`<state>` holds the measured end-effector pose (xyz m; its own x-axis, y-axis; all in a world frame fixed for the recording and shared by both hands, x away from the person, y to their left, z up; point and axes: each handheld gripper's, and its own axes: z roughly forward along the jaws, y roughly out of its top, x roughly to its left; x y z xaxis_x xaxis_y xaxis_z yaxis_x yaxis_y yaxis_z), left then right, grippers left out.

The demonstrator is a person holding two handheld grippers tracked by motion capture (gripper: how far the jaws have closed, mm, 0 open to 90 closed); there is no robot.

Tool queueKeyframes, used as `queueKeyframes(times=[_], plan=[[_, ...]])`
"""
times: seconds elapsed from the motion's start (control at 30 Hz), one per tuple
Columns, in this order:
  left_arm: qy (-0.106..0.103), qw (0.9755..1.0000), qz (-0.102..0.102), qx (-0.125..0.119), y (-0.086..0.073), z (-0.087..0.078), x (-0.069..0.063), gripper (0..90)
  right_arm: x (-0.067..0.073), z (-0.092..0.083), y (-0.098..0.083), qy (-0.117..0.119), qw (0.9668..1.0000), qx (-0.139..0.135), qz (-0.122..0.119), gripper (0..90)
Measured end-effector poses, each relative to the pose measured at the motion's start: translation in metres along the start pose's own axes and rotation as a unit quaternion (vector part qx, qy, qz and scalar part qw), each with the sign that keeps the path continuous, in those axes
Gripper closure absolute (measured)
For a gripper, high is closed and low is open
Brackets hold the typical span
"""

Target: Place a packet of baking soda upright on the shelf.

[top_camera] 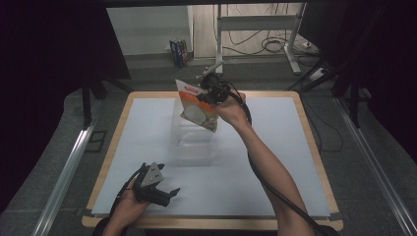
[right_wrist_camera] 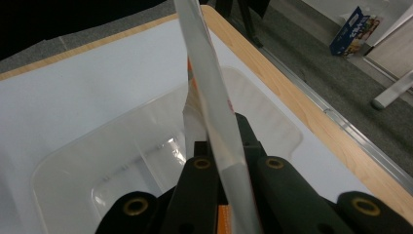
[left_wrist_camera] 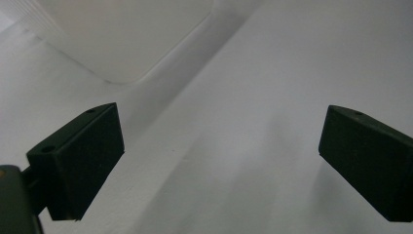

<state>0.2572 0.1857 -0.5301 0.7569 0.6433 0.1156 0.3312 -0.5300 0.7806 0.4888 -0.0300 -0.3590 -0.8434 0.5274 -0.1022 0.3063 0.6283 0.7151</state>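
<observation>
Nearby, left hand-held gripper (top_camera: 164, 192) resting low on the white worktop (top_camera: 275, 167), jaws spread wide and empty, farther out the right forearm stretched forward, right hand-held gripper (top_camera: 209, 95) clamped on a snack packet (top_camera: 197, 105), raised above a clear plastic bin (top_camera: 193, 135)

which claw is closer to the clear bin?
Right. The right claw holds a snack pouch directly above the clear bin; the left claw sits open near the table's front edge.
</observation>
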Motion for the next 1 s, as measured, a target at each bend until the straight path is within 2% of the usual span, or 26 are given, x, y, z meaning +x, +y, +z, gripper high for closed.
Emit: queueKeyframes(times=[0.13,0.23,0.27,0.33,0.5,0.67,0.7,0.73,0.77,1.0], plan=[[0.000,1.0000,0.001,0.001,0.000,0.000,0.000,2.6,0.006,0.012,0.006,0.008,1.0000,0.000,-0.002,88.3],[0.000,1.0000,0.002,0.000,0.000,0.000,-0.001,2.6,0.011,0.027,0.008,0.014,0.9998,0.011,-0.004,88.3],[0.000,1.0000,0.002,0.000,0.000,0.000,-0.001,2.6,0.011,0.027,0.008,0.014,0.9998,0.011,-0.004,88.3],[0.000,1.0000,0.002,0.000,0.000,0.000,-0.001,2.6,0.011,0.033,0.006,0.014,0.9997,0.017,-0.009,88.3],[-0.001,1.0000,0.002,0.001,0.000,0.000,-0.001,2.6,0.007,0.049,-0.004,0.022,0.9992,0.032,0.006,88.3],[-0.001,1.0000,0.004,0.002,0.001,0.001,-0.002,2.6,0.002,0.051,-0.010,0.026,0.9990,0.031,0.019,88.2],[-0.001,1.0000,0.005,0.001,0.001,0.001,-0.003,2.6,-0.001,0.052,-0.015,0.025,0.9986,0.041,0.021,88.1],[-0.001,1.0000,0.005,0.001,0.001,0.001,-0.003,2.6,-0.001,0.052,-0.015,0.025,0.9986,0.041,0.021,88.1],[-0.002,1.0000,0.006,0.002,0.001,0.002,-0.003,2.6,-0.001,0.056,-0.021,0.034,0.9979,0.053,0.020,88.1],[-0.001,1.0000,0.004,0.001,0.001,0.001,-0.003,2.6,0.000,0.056,-0.022,0.031,0.9982,0.051,0.014,87.2]])
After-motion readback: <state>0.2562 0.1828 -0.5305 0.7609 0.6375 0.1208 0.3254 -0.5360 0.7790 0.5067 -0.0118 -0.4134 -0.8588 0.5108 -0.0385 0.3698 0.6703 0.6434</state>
